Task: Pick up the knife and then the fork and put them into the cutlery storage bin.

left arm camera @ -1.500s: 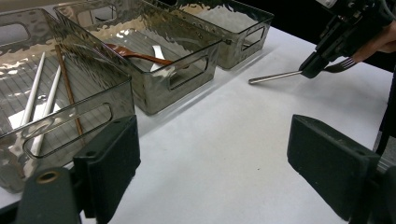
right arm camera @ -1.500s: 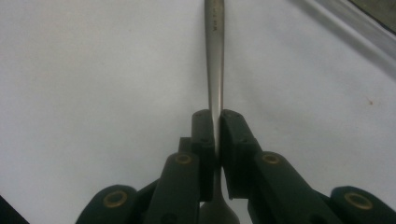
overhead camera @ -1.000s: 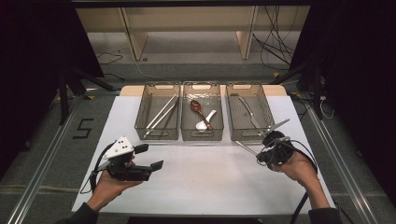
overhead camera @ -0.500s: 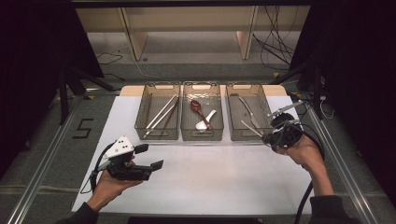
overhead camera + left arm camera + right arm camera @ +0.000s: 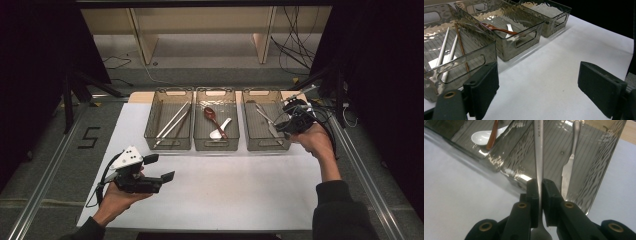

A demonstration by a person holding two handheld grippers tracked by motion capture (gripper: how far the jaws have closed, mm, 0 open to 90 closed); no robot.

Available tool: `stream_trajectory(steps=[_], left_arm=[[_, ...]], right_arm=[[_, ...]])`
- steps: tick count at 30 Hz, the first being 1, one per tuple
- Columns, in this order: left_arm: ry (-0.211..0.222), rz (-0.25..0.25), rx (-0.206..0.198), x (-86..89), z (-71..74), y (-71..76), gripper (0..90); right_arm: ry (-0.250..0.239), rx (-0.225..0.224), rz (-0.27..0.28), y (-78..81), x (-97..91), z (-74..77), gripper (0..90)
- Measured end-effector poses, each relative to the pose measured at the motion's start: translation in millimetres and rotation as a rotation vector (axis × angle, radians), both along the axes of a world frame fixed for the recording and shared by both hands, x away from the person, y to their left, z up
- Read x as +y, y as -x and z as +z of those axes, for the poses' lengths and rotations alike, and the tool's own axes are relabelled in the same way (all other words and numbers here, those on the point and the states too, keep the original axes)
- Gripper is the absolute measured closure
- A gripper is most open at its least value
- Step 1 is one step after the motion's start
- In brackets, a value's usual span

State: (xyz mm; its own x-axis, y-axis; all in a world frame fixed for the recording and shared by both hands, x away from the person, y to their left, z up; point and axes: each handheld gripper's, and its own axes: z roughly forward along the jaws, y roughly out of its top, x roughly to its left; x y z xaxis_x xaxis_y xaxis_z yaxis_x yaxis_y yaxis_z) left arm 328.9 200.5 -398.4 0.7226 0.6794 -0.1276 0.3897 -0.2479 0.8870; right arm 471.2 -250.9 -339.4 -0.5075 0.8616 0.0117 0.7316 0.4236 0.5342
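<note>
My right gripper (image 5: 287, 120) is shut on a thin metal piece of cutlery (image 5: 539, 150), gripped edge-on between the pads. It hangs in the air at the right rim of the right tray (image 5: 265, 148); one silver end (image 5: 302, 93) sticks out to the far right. In the right gripper view the shaft points over this tray (image 5: 599, 170), where a table knife (image 5: 569, 167) lies. My left gripper (image 5: 159, 167) is held low over the white mat near the front left, open with nothing between its jaws (image 5: 539, 92).
Three clear trays stand in a row at the back of the white mat (image 5: 225, 190). The left tray (image 5: 167, 147) holds chopsticks (image 5: 446, 52). The middle tray (image 5: 216, 148) holds a brown spoon (image 5: 492, 135) and a white spoon (image 5: 480, 136).
My right gripper has lifted the cutlery off the mat in front of the right tray and carried it up and away, to that tray's right rim. The left gripper stayed put.
</note>
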Motion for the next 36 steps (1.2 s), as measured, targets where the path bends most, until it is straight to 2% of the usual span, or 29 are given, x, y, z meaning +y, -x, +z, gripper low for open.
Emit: stream_trajectory(steps=[8,16,36], left_arm=[[0.001,-0.001,-0.001,0.5,0.1,0.1,16.3],[0.002,-0.001,-0.002,0.8,0.4,0.2,16.3],[0.005,-0.004,-0.001,0.6,0.3,0.3,16.3]], right_arm=[[0.004,-0.004,-0.039,-28.7,5.7,0.0,85.0],[0.009,-0.005,-0.066,-47.9,14.3,-2.9,84.9],[0.019,0.004,-0.097,-69.0,23.8,-16.7,84.8]])
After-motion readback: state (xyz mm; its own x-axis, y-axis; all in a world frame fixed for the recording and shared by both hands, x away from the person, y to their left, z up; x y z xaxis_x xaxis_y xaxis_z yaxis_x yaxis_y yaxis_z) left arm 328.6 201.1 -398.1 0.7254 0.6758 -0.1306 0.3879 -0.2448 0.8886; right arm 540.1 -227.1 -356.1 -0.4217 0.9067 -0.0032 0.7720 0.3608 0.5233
